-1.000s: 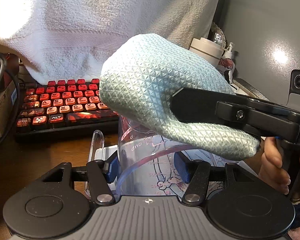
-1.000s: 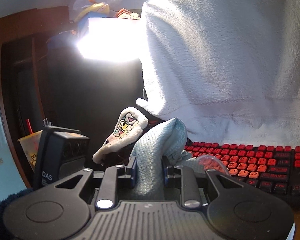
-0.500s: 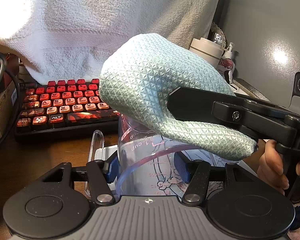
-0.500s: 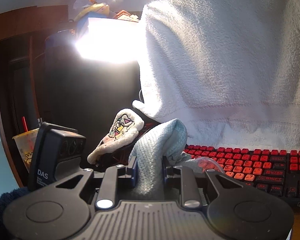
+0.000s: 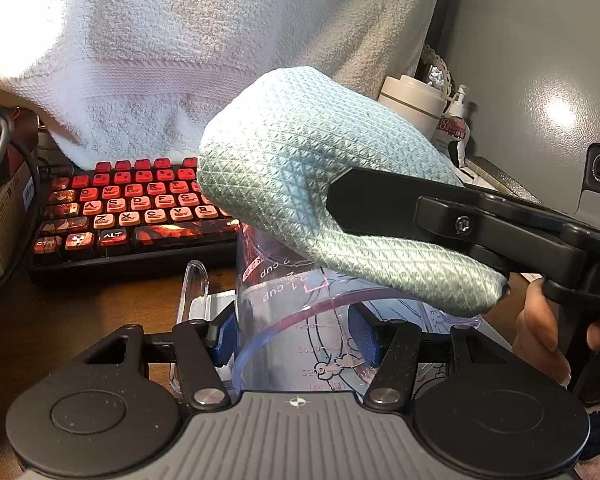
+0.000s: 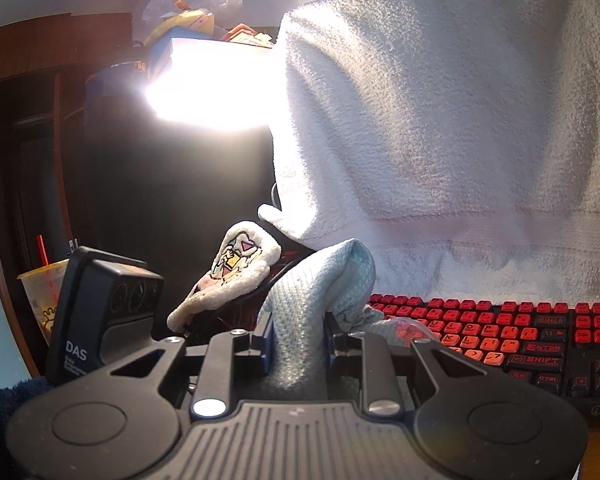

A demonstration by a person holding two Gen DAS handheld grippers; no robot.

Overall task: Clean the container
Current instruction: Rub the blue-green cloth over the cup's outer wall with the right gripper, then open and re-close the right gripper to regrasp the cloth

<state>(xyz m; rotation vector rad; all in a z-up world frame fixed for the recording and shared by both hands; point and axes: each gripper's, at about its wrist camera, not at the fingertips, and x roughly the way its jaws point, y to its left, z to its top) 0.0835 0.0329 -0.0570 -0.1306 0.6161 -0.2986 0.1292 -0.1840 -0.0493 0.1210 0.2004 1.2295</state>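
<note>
Gripping the clear measuring cup (image 5: 296, 320) between its blue pads, the left claw (image 5: 296, 334) holds it just above the tabletop (image 5: 84, 312) in front of the keyboard (image 5: 132, 208); a slip on the smooth wall could tip it, judging from the left wrist view. From the right wrist view, the right claw (image 6: 298, 338) clamps the blue cloth (image 6: 300, 312), its jaws having just been opening slightly, so the cloth, bunched over the cup's rim, may drop loose instead of wiping inside.

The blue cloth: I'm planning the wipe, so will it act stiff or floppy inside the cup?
Probably floppy: the blue cloth bulges and folds around the right tongs. Its waffle weave probably grips the clear measuring cup rather than sliding.
</note>
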